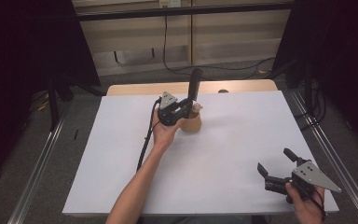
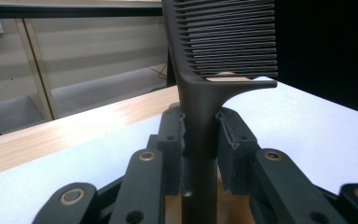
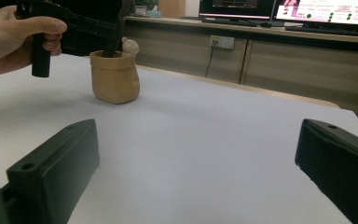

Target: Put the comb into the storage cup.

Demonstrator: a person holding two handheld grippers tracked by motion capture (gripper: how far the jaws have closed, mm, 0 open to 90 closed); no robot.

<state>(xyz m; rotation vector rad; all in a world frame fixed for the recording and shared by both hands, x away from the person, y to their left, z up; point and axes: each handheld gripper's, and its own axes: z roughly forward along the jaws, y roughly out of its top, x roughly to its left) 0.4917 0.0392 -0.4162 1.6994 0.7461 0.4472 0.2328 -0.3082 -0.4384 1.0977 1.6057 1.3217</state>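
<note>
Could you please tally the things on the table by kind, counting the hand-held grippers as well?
Comb, black, upright in the left gripper's jaws: 1
Holder, tan, sack-shaped, comb handle reaching into it: 1
Grippers, left gripper and right gripper: 2
Small pale item at the holder's rim, too unclear to name: 1
Total: 5

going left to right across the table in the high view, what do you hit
left gripper shut on the black comb → tan holder that the comb stands in → right gripper, open, at the near right corner of the white table top
</note>
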